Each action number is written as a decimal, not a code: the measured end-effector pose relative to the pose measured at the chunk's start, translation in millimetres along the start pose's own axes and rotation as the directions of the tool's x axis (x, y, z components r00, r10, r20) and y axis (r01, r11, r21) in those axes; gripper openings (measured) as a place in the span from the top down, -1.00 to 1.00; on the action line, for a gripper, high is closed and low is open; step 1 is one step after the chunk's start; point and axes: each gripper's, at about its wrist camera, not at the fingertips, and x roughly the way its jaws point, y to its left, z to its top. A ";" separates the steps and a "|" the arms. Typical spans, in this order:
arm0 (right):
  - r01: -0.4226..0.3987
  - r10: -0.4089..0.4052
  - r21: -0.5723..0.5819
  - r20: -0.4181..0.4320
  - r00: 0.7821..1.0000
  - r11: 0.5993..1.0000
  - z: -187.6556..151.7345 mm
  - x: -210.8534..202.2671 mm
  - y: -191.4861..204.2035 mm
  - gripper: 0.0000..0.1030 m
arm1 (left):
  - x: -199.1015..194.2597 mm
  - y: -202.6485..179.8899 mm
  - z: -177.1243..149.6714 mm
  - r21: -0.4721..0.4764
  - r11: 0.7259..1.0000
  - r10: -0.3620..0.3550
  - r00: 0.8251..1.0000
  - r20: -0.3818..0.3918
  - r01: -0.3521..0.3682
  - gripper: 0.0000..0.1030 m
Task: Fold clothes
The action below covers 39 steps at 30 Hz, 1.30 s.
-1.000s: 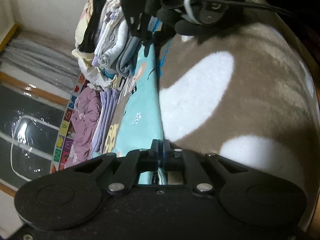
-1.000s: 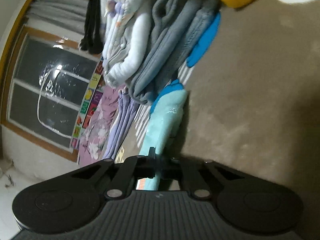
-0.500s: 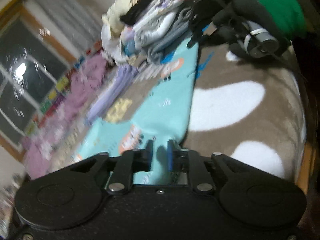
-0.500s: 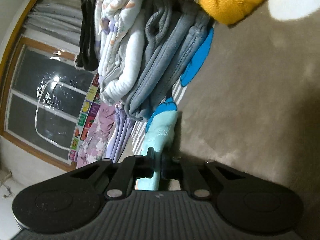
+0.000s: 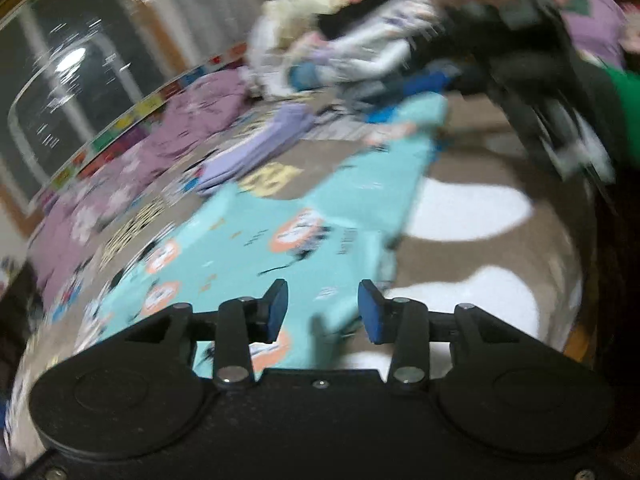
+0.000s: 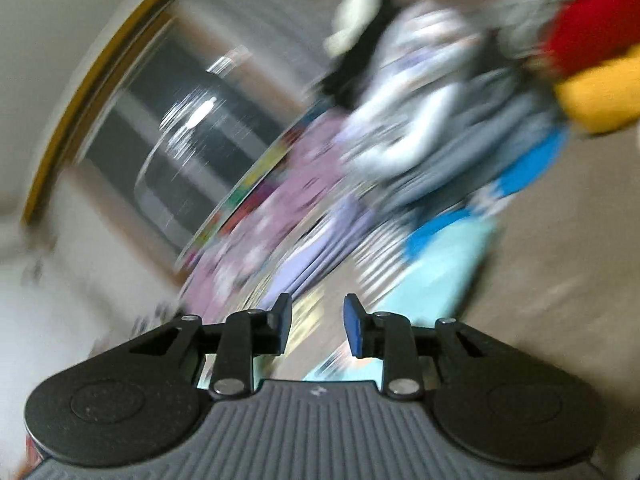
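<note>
A turquoise garment [image 5: 304, 216] with orange cartoon prints lies spread flat on the brown blanket [image 5: 496, 252] with white patches. My left gripper [image 5: 322, 309] is open and empty just above its near edge. My right gripper [image 6: 316, 324] is open and empty above the garment's far end, which shows in the right wrist view [image 6: 440, 276] with a blue cuff. The right gripper also shows blurred at the top right of the left wrist view [image 5: 532, 92]. Both views are motion-blurred.
A pile of folded and loose clothes [image 5: 352, 52] sits at the back of the bed, also seen in the right wrist view [image 6: 448, 120]. Purple garments [image 5: 132, 184] lie along the left by a window [image 5: 60, 92]. Red and yellow items [image 6: 592, 64] lie at right.
Both grippers have let go of the turquoise garment and opened. The garment now lies flat and spread out. Both cameras have swung and pulled back.
</note>
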 end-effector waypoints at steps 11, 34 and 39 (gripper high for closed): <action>-0.329 0.214 -0.290 -0.364 0.906 0.898 -88.3 34.1 118.7 0.41 | -23.1 161.8 -77.8 -0.644 0.691 0.212 0.944 -0.253 -0.328 0.23; -0.653 0.276 -0.460 -0.647 0.711 0.602 -203.4 26.2 233.2 0.41 | -43.4 373.6 -209.1 -0.758 0.463 0.208 0.887 -0.411 -0.460 0.28; -0.664 0.227 -0.460 -0.694 0.683 0.590 -217.7 36.1 231.9 0.41 | -30.8 364.3 -207.0 -0.684 0.577 0.197 0.889 -0.414 -0.446 0.95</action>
